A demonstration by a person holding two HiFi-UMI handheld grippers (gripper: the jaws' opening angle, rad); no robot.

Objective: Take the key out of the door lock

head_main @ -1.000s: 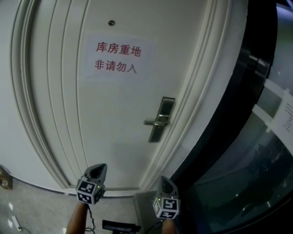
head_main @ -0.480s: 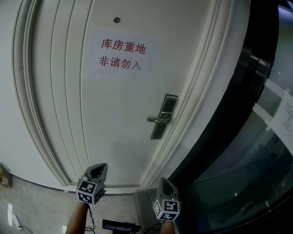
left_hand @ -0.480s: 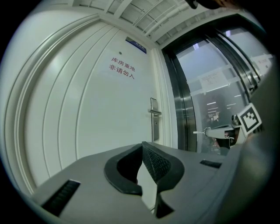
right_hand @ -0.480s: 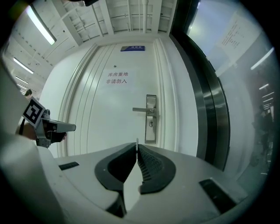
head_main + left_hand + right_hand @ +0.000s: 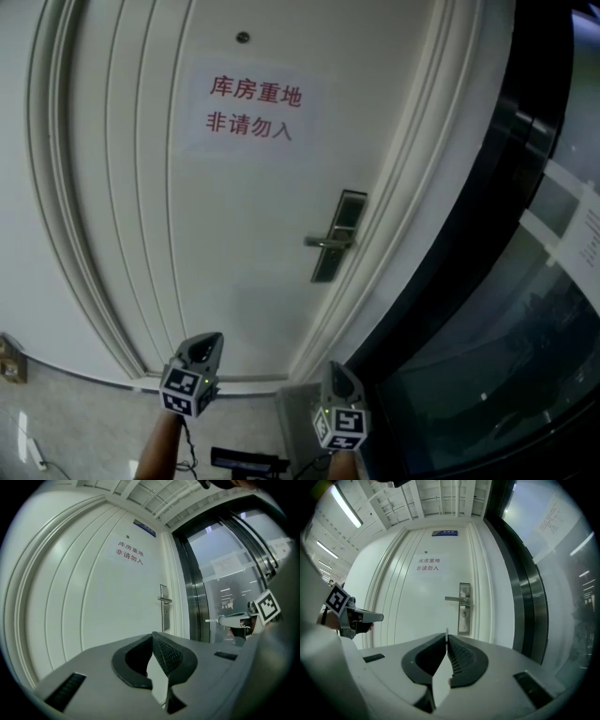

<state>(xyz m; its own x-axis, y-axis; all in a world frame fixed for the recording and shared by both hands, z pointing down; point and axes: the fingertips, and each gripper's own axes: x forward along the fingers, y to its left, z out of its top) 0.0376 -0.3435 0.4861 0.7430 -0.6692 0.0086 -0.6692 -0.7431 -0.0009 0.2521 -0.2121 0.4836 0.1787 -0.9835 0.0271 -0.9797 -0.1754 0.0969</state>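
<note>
In the head view, the white panelled door [image 5: 234, 234] carried a steel lock plate [image 5: 336, 248] with a lever handle [image 5: 323, 243]. Up and left of that plate hung a paper sign [image 5: 251, 111] in red characters, with a peephole [image 5: 243, 37] higher up. Far below the plate, the left gripper [image 5: 210, 338] and right gripper [image 5: 335, 367] pointed at the door, well apart from it, above a speckled grey floor [image 5: 75, 422]. Right of the plate ran a dark-framed glass wall [image 5: 525, 309].

The left gripper view showed its jaws pressed together with nothing between them. It also showed a blue nameplate [image 5: 144, 528] above the door, which the head view missed.

In the right gripper view the jaws were likewise closed and empty. Just under the lever sat the lock cylinder [image 5: 464, 613], where the key was too small to make out. Ceiling strip lights [image 5: 344, 508] glowed up and left of the plate.
</note>
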